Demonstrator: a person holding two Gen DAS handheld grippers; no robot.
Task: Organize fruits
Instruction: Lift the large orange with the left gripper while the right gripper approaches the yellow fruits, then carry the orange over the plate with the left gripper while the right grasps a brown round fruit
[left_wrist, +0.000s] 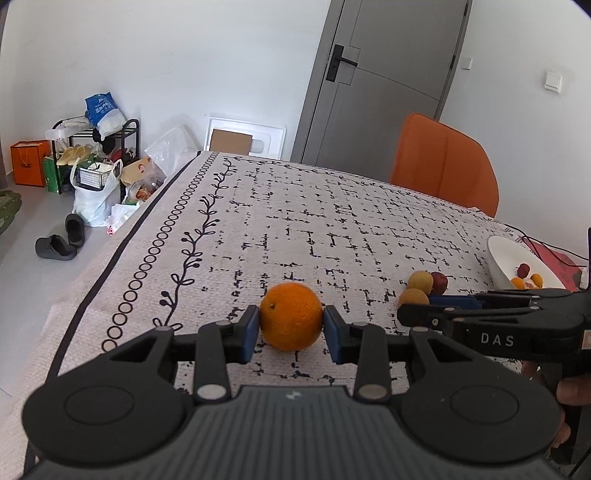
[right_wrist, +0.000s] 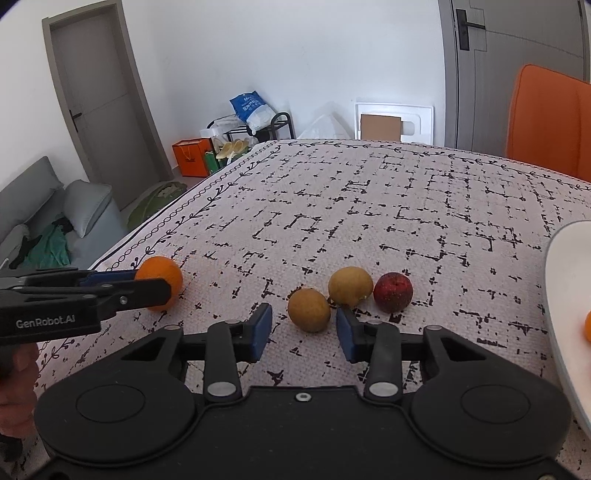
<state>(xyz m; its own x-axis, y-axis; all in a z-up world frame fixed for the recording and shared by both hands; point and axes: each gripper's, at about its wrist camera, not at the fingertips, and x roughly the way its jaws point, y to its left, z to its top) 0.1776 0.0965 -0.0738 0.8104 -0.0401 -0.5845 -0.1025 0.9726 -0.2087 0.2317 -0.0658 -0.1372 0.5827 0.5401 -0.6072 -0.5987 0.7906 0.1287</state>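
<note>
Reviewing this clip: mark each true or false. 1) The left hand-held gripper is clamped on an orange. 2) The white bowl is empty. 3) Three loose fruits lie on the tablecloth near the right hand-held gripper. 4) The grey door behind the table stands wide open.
1) True. The left hand-held gripper has both pads against the orange.
2) False. The white bowl already holds several small fruits.
3) True. Two yellow-brown fruits and a dark red fruit lie on the tablecloth.
4) False. The grey door is closed.
</note>
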